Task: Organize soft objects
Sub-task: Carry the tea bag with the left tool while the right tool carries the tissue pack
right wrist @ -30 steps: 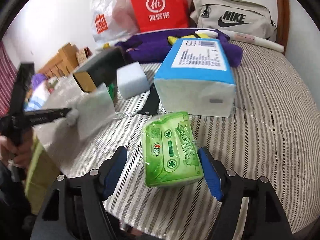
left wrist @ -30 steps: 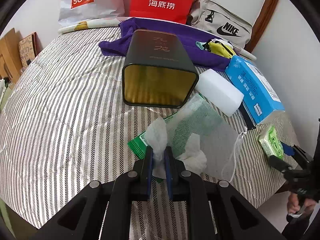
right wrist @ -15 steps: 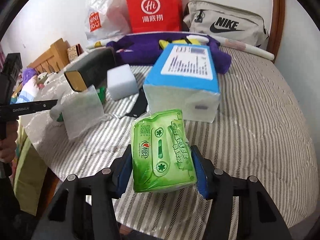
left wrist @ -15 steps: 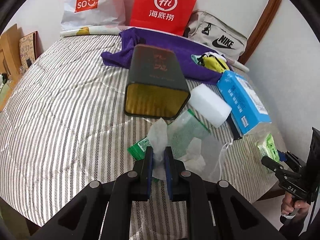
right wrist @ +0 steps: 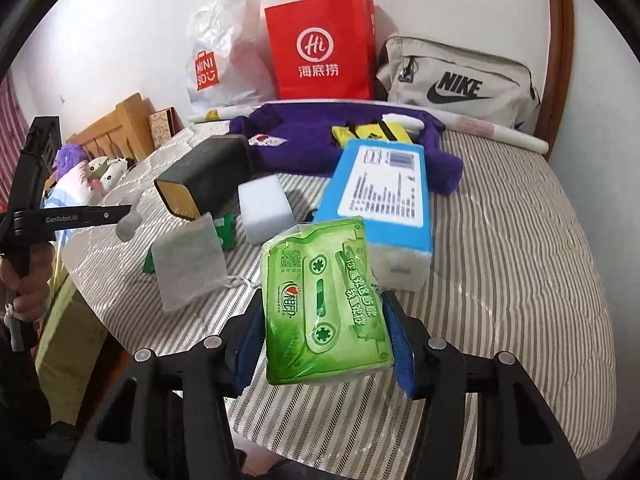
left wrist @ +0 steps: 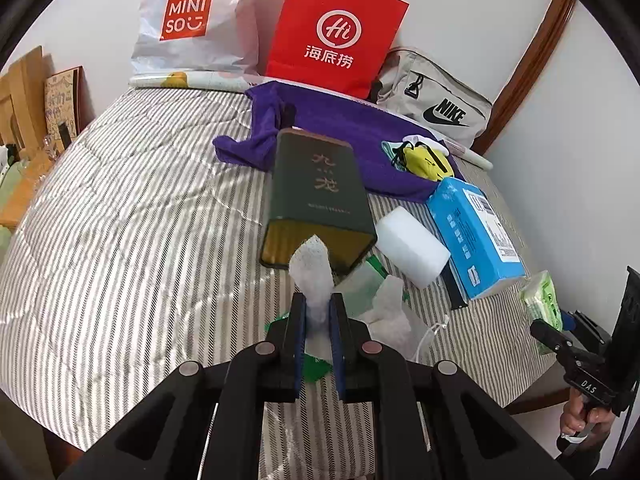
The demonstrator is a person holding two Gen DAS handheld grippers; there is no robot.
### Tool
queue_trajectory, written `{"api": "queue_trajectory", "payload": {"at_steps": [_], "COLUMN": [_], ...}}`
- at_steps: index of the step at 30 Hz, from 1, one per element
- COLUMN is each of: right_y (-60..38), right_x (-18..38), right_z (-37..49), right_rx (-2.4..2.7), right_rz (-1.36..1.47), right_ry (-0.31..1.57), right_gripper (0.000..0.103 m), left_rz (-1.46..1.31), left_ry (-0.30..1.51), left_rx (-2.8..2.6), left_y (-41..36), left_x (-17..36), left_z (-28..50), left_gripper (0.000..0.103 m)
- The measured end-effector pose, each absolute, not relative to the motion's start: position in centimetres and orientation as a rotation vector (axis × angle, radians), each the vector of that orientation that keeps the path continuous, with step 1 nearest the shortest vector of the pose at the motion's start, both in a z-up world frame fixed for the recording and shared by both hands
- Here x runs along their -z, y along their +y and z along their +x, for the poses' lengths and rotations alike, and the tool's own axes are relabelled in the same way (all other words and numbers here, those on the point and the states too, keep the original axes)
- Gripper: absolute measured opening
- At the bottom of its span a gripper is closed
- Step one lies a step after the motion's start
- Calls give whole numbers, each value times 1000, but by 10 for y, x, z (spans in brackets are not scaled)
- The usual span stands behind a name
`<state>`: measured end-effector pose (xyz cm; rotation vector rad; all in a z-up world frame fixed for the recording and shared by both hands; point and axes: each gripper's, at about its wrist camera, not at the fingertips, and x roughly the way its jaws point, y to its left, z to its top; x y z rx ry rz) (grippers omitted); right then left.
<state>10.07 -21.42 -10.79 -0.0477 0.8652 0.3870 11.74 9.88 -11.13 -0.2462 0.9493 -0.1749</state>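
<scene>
White wall stands behind a bed (left wrist: pixel 120 208) covered with a grey striped quilt. Against the wall, at 12 o'clock of the left wrist view, leans a red paper bag (left wrist: pixel 336 32), with a white plastic shopping bag (left wrist: pixel 188 24) at 11 o'clock and a beige sports bag (left wrist: pixel 436 104) at 1 o'clock. Before them lies a purple cloth (left wrist: pixel 344 128). A dark green tin (left wrist: pixel 320 196) lies on its side near the middle of the quilt, its open gold mouth facing the camera. At 3 o'clock from the tin lies a blue tissue pack (left wrist: pixel 472 232), and between the two a white foam block (left wrist: pixel 412 248).

The left tool (left wrist: pixel 318 316) has its jaws narrow, pinching the edge of a translucent white drawstring pouch (right wrist: pixel 188 260), which hangs lifted above the quilt. A bit of white pouch fabric sticks up from between the jaws.

The right tool (right wrist: pixel 324 332) has just been closing its jaws, and both pads now press on the sides of a small green tissue packet (right wrist: pixel 324 304), which is raised off the quilt, at 6 o'clock from the blue tissue pack.
</scene>
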Motion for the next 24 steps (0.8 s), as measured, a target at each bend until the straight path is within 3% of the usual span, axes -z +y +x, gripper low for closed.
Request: {"api": "queue_trajectory", "payload": {"at_steps": [24], "right_y": [-194], "right_x": [61], "right_z": [178], "right_rx": [-444], "right_rz": [-70], "right_ry": [784], "right_gripper": [55], "left_rz": [-218], "left_ry": [901], "left_rx": [171], "left_y": [99], "left_x": [69], "left_z": [182], "left_gripper": [11]}}
